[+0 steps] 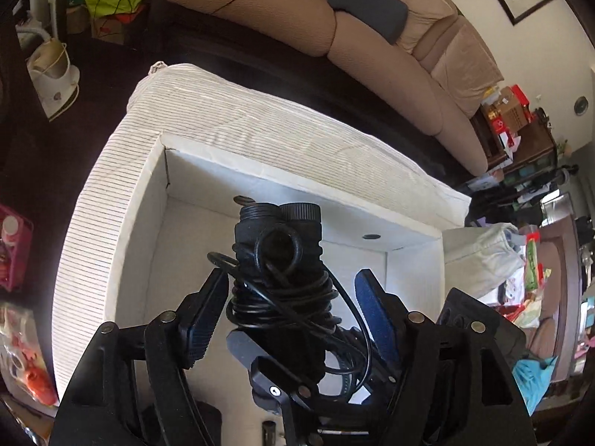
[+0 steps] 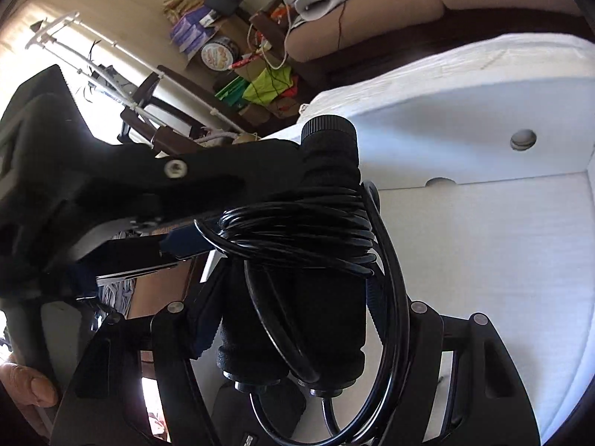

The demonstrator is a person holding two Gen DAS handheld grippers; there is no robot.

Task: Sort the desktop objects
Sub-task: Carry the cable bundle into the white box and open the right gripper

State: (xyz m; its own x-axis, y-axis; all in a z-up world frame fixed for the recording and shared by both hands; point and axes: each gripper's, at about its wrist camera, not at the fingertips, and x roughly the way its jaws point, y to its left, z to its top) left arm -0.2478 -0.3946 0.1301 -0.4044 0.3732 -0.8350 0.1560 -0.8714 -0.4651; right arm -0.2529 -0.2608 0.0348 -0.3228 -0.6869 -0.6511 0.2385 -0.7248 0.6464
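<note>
Beige sofa [image 1: 390,48] at twelve o'clock, one white storage box [image 1: 111,223] below. One black jump rope [image 1: 279,260], two foam handles cord-wrapped, over the box: right gripper [image 2: 293,319] clamps it; left gripper [image 1: 290,308] stands open around it.

Storage box [image 1: 111,200], white fabric with fine dark stripes, fills the frame centre. White lined interior, round holes [image 1: 371,236] in the far wall. Floor [image 1: 174,245] of the box mostly bare; contents beneath the black bundle unclear.
</note>
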